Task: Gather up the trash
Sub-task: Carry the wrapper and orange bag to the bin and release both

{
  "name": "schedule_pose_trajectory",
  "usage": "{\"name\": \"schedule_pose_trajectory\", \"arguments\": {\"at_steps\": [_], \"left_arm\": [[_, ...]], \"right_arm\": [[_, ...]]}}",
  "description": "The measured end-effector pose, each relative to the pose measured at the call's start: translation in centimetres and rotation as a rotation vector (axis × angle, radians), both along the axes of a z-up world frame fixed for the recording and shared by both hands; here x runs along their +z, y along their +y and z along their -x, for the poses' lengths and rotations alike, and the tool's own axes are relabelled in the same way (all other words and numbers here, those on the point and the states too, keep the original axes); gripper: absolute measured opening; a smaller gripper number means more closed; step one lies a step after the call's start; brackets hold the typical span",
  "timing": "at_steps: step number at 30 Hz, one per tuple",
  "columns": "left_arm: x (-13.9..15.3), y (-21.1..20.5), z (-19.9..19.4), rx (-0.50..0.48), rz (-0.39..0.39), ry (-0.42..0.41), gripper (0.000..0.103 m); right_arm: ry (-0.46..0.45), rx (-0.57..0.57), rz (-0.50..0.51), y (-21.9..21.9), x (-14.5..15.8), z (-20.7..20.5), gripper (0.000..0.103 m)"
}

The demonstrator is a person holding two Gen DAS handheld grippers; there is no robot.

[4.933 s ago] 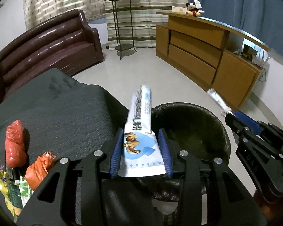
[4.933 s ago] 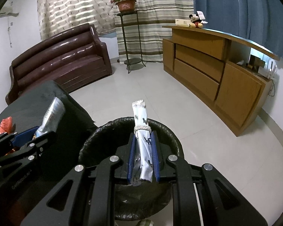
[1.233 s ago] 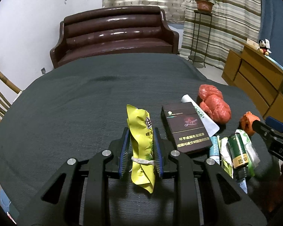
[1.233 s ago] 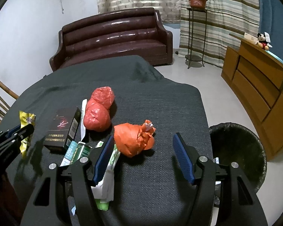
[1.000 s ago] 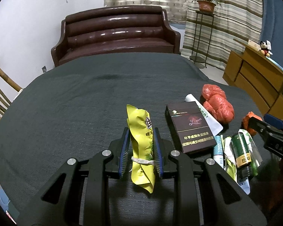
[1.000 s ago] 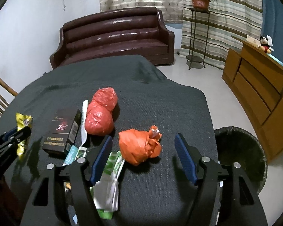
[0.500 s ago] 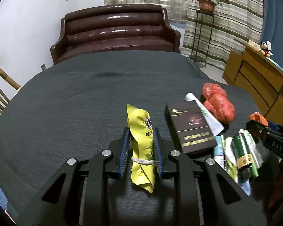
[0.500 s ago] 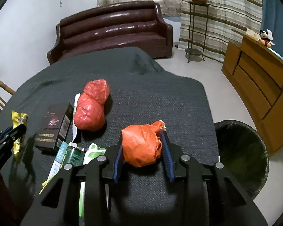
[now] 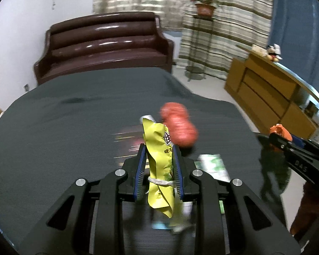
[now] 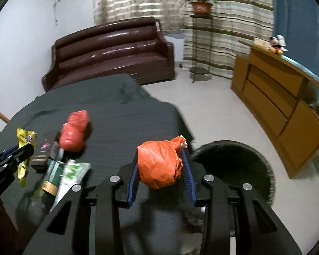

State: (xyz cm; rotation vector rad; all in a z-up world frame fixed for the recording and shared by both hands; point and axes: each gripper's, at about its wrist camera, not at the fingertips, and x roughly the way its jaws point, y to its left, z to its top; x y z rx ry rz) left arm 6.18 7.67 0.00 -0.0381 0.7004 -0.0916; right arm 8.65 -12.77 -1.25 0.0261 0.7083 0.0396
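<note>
Two grippers each carry a piece of trash above the dark-clothed tabletop (image 10: 121, 114). The left gripper (image 9: 159, 159) is clamped on a yellow snack wrapper (image 9: 158, 161) tied with white string, held upright. The right gripper (image 10: 160, 165) is closed on a crumpled orange plastic bag (image 10: 159, 162); its jaws closed within the last second. Left of that orange bag, on the tabletop, lie a red plastic bag (image 10: 75, 131), a dark cigarette box (image 10: 42, 150) and green-and-white wrappers (image 10: 70, 174). Right of the orange bag, beside the tabletop's edge, a black-lined trash bin (image 10: 234, 167) stands on the floor.
</note>
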Motion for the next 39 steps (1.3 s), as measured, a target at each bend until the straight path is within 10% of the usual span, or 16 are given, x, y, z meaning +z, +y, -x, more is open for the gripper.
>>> {"name": "schedule_pose_trajectory", "arguments": {"at_steps": [19,39], "left_arm": [[-1.1,-16.2,-2.4,-0.253,-0.05,0.002,0.024],[-4.2,-23.2,-6.3,-0.329,-0.116,0.07,0.025]], "right_arm": [[-0.001,-0.165,0.012,-10.4,-1.1,0.8,0.037],[0.023,-0.207,-0.031,-13.8,-3.3,-1.1,0.038]]}}
